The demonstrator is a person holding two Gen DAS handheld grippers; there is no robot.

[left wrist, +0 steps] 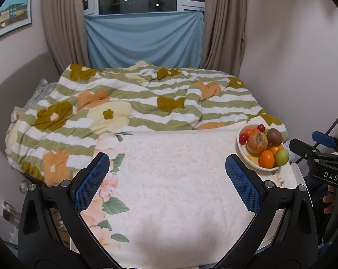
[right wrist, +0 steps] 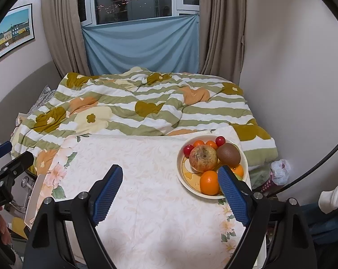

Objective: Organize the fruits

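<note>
A cream bowl (right wrist: 180,163) of fruit stands at the far right of the flowered tablecloth (right wrist: 146,179). It holds a blotchy apple (right wrist: 202,158), a brown kiwi (right wrist: 228,153), an orange (right wrist: 209,182), small tangerines (right wrist: 198,143) and red cherry tomatoes (right wrist: 220,140). In the left wrist view the same bowl (left wrist: 242,151) also shows a green fruit (left wrist: 282,156). My right gripper (right wrist: 170,187) is open with nothing between its fingers; its right finger (right wrist: 231,192) overlaps the bowl's near rim. My left gripper (left wrist: 166,178) is open over bare cloth, left of the bowl.
A bed with a green-striped flowered quilt (right wrist: 146,103) lies right behind the table. Beyond it hang beige curtains (right wrist: 59,33), a blue cloth (right wrist: 142,44) and a dark window. A white wall (right wrist: 292,78) closes the right side. A white sleeve (right wrist: 332,196) shows at the right.
</note>
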